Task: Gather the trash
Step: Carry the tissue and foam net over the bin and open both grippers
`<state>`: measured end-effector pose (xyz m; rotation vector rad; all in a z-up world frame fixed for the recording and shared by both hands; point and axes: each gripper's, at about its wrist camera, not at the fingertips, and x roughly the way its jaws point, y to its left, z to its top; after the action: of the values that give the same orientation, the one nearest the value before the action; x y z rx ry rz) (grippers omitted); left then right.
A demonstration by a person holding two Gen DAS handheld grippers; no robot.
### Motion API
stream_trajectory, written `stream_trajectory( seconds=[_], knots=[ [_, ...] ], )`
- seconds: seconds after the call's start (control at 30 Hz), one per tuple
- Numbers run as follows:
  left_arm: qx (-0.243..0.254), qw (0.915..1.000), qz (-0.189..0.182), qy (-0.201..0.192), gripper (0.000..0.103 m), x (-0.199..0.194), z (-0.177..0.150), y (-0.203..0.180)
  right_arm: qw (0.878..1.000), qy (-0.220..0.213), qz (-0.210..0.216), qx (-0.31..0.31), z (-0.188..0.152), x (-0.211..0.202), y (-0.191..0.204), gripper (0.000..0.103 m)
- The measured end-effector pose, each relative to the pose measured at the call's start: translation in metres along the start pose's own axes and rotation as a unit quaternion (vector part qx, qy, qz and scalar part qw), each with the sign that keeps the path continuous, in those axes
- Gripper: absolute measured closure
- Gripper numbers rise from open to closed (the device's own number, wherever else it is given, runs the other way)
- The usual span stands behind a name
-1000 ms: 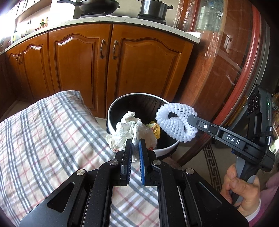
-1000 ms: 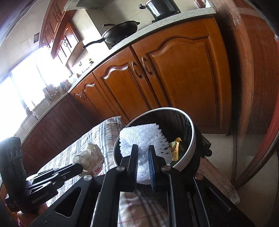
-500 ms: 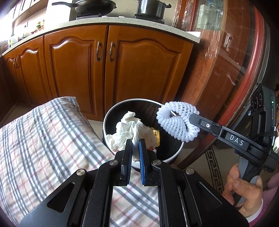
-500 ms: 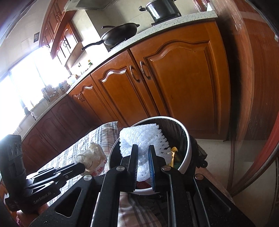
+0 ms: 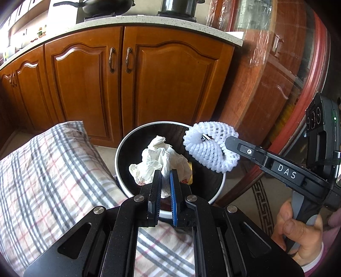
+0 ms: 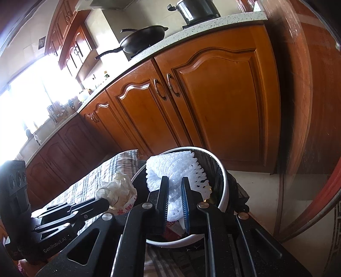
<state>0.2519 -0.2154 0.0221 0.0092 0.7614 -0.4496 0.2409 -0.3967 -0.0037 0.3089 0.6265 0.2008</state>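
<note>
My left gripper (image 5: 164, 173) is shut on a crumpled white wrapper (image 5: 157, 163), held over the open mouth of a round bin (image 5: 119, 157) with a white rim and black inside. My right gripper (image 6: 174, 181) is shut on a white foam net sleeve (image 6: 172, 168), also above the bin (image 6: 223, 183). In the left wrist view the foam net (image 5: 211, 147) hangs at the bin's right rim, pinched at the tip of the right gripper (image 5: 226, 141). A yellow scrap (image 5: 189, 173) lies inside the bin. The right wrist view shows the wrapper (image 6: 117, 189) at the left gripper (image 6: 106, 202) tip.
A plaid cloth (image 5: 53, 181) covers the surface left of and below the bin. Brown wooden cabinets (image 5: 138, 81) stand behind, with a wok (image 5: 106, 7) and a pot (image 5: 179, 6) on the counter. A round wooden table edge (image 5: 302, 119) curves at the right. A hand (image 5: 298, 230) holds the right gripper's handle.
Both grippers have moved forward toward the bin with their loads; the wrapper and the foam net now hang over the bin's opening. Neither grip has changed.
</note>
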Motion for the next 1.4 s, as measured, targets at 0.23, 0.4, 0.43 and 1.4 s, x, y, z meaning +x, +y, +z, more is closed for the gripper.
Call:
stream_trajectory(
  seconds=[0.23,0.4,0.43,1.4],
  knots=[
    [-0.003,0.9999,0.001,0.013,0.096,0.016,0.003,0.001,1.0,0.009,-0.005,-0.002,0.003,0.01,-0.004,0.092],
    [-0.007,0.9997,0.004,0.023,0.096,0.026,0.006,0.002,1.0,0.018,-0.009,-0.006,0.002,0.017,0.0,0.092],
    [-0.007,0.9997,0.005,0.024,0.096,0.027,0.006,0.002,1.0,0.019,-0.01,-0.006,0.003,0.018,0.0,0.092],
    [-0.009,0.999,-0.001,0.043,0.063,0.044,0.015,0.001,0.999,0.049,-0.019,0.003,0.009,0.044,-0.002,0.074]
  ],
)
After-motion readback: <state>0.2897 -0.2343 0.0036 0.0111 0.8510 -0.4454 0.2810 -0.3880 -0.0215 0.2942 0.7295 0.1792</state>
